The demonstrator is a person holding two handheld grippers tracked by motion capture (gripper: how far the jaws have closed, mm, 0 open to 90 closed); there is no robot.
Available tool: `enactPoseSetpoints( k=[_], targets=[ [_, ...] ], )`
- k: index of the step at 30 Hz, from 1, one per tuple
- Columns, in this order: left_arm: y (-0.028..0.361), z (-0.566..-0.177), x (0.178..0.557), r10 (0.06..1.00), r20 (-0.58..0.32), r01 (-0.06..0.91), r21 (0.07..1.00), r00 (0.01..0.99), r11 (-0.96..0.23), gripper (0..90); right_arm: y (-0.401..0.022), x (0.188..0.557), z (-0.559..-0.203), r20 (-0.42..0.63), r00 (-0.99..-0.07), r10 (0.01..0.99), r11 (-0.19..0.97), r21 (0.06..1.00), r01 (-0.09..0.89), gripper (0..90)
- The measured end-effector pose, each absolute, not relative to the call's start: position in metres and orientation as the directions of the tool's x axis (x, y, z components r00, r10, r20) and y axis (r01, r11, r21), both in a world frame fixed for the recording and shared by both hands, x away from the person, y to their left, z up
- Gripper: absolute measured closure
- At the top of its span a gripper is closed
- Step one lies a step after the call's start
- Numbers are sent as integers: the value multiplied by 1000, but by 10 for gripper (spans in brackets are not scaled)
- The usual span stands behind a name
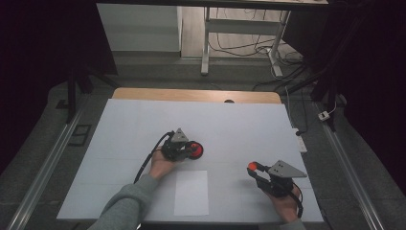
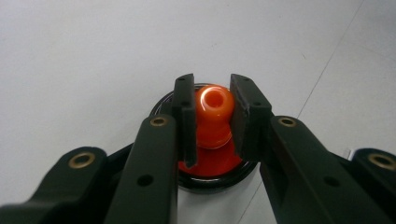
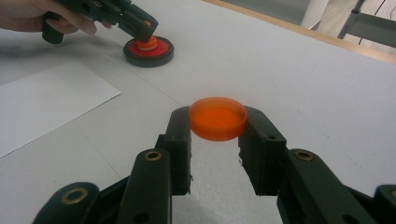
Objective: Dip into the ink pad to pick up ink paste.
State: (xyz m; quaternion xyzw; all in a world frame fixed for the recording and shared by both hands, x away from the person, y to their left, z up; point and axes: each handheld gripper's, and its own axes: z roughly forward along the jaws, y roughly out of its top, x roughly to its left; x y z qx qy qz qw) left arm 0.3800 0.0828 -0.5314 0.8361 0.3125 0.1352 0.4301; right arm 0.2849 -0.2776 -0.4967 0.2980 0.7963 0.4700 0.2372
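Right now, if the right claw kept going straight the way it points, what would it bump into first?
Probably nothing soon. The right claw, shut on the orange disc, points across bare white table. The black base with the left claw lies off to the side. Depth is hard to judge.

Two hand-held grippers [image 1: 191, 151] [image 1: 252, 168], one orange cap [image 3: 217, 117], one black-rimmed disc [image 3: 148, 51], one paper sheet [image 1: 191, 192].

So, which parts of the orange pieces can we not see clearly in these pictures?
- Orange knob: sides covered by the left gripper pads, left gripper view.
- Black disc: mostly behind the jaws.
- Orange cap: underside hidden, right gripper view.
- High view: both pieces too small for detail.
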Motion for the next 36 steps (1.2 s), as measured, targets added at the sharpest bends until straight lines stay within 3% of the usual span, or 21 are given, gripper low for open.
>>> enactPoseSetpoints(
  k=[31,36],
  targets=[
    [84,-532,379,636,-37,390,817,771,-426,725,-279,285,-495,-87,-711,698,369,894,253,647],
    [88,-520,377,641,-66,364,865,765,-345,723,-281,283,-492,-88,-709,700,362,899,245,647]
  ],
)
